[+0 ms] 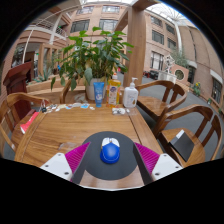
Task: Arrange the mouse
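Note:
A blue and white mouse (110, 152) lies on a round dark mouse pad (110, 168) on the wooden table (75, 125). My gripper (111, 158) is open, with its magenta pads (76, 156) wide apart at either side of the pad. The mouse sits between the fingers with a clear gap on each side and rests on the pad on its own.
Beyond the pad, at the table's far edge, stand a potted plant (92, 52), a blue can (98, 93), an orange packet (113, 94) and a white pump bottle (130, 94). Wooden chairs (160, 100) surround the table. A red item (28, 122) lies at the left.

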